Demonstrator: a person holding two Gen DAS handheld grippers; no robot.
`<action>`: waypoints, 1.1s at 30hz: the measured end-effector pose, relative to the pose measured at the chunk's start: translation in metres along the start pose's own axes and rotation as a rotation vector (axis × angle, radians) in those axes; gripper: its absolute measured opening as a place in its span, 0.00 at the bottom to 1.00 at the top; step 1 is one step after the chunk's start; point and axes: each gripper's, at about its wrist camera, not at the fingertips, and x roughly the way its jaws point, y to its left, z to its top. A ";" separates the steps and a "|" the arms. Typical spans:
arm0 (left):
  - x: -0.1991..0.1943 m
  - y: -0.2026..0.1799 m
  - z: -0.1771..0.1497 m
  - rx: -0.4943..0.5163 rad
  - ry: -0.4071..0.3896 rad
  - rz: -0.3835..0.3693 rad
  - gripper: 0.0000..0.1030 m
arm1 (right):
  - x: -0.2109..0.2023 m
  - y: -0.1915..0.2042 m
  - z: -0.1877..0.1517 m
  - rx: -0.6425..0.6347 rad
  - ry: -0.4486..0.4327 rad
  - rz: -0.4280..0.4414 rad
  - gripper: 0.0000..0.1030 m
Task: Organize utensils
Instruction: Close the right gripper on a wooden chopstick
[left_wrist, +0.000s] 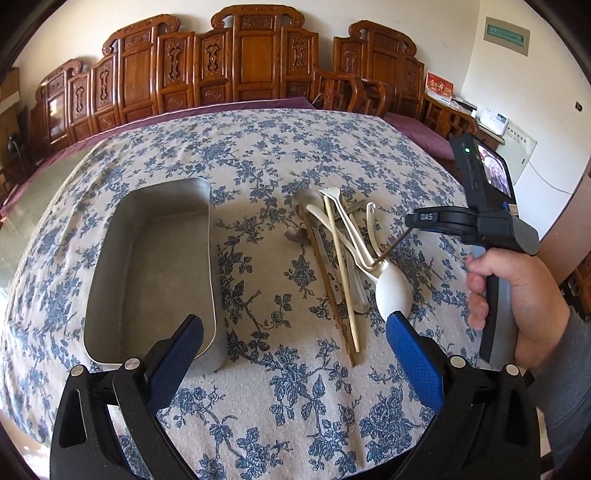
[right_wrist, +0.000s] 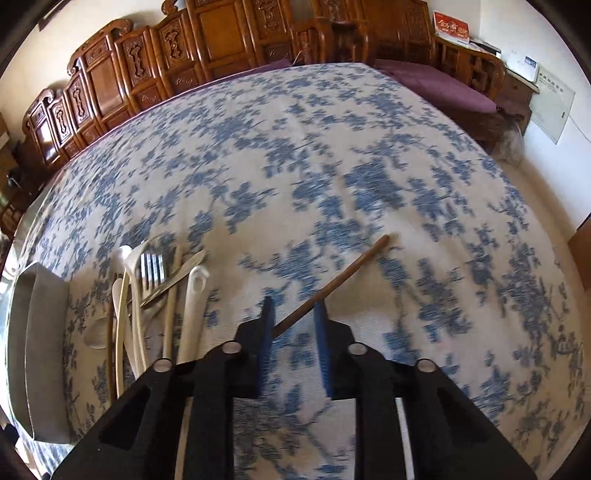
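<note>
Blue ribbed pads of my left claw (left_wrist: 295, 343) stand wide apart with nothing between them, low over the flowered bench (left_wrist: 258, 155) cloth. My right claw (right_wrist: 293, 314) has closed onto one thin dark-brown chopstick (right_wrist: 343, 277), lifted slantwise over the cloth. One rectangular metal tray (left_wrist: 147, 258), dull grey with rounded corners, lies left of the utensil pile (left_wrist: 340, 258). Right of the tray, that pile holds one steel fork (right_wrist: 152, 267), white plastic spoons, a pale chopstick and another dark one, crossed loosely.

Left hand-held gripper (left_wrist: 295, 345) spread wide and angled downward, right hand-held gripper (right_wrist: 293, 314) narrowed around a thin brown stick (right_wrist: 343, 278), gripped by a hand (left_wrist: 517, 295).
</note>
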 end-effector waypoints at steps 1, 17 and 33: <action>0.000 0.000 0.000 -0.001 -0.001 -0.001 0.93 | -0.001 -0.005 0.001 0.001 0.000 -0.002 0.15; -0.001 0.003 -0.004 -0.003 0.005 0.001 0.93 | -0.006 -0.018 0.000 0.080 -0.019 0.096 0.19; -0.004 0.024 -0.004 -0.046 -0.007 -0.032 0.93 | 0.019 0.040 0.012 -0.029 0.033 -0.125 0.15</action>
